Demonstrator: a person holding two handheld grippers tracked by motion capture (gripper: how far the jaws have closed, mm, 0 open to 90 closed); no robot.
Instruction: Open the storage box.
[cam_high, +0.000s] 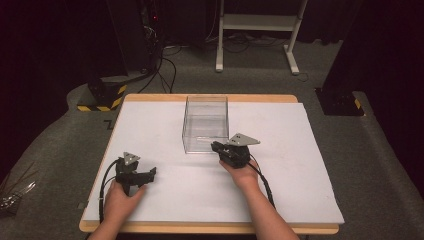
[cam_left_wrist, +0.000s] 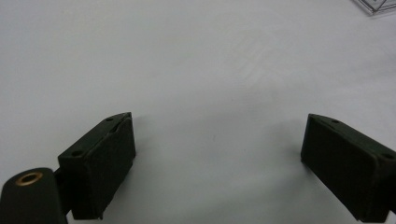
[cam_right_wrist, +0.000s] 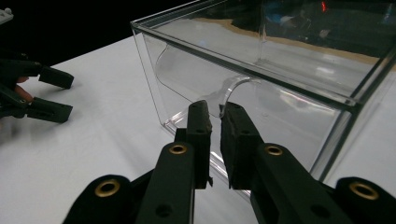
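Two grippers sit over the white table. At about twelve o'clock of its middle stands the clear plastic box, open-topped. Right gripper is at the box's near wall, roughly five o'clock of it, jaws pinched on a thin clear curved handle there. Left gripper, toward seven o'clock, rests with jaws spread wide, holding nothing.

No legible text or labels anywhere.
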